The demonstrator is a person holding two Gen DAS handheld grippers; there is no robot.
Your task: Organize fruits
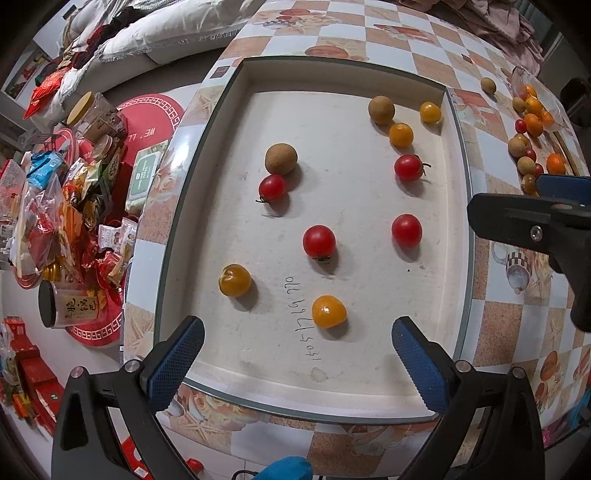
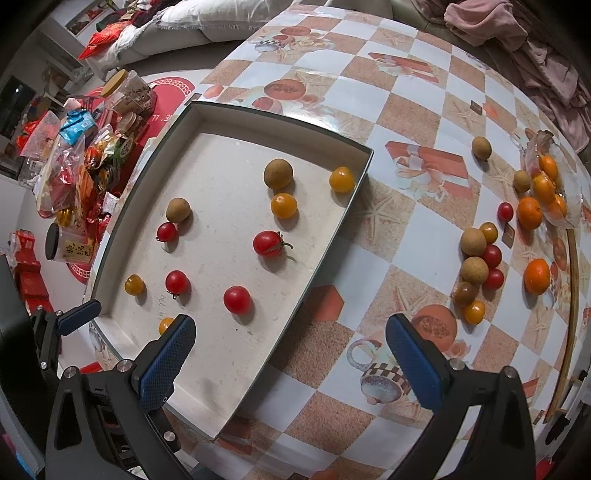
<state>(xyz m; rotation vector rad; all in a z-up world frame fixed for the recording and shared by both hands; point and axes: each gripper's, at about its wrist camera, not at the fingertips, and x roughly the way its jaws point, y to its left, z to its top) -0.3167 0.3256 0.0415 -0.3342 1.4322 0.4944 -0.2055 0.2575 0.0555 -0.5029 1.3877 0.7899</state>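
Note:
A shallow white tray [image 1: 236,85] [image 2: 207,110] lies on the checkered table. It holds several red tomatoes [image 1: 319,241] [image 2: 237,300], yellow tomatoes [image 1: 328,311] [image 2: 283,205] and brown longans [image 1: 280,158] [image 2: 278,172]. My left gripper [image 1: 297,363] is open and empty over the tray's near edge, close to the yellow tomato. My right gripper [image 2: 290,363] is open and empty above the tray's right rim; it also shows in the left wrist view [image 1: 532,218]. A loose pile of fruit [image 2: 480,258] [image 1: 528,155] lies on the table to the right.
A clear plastic bag with oranges [image 2: 546,184] sits at the far right near the table edge. A lone longan [image 2: 481,147] lies apart. Snack packets and jars [image 1: 74,206] [image 2: 81,162] crowd a lower surface on the left. Pink cloth [image 2: 517,33] lies beyond the table.

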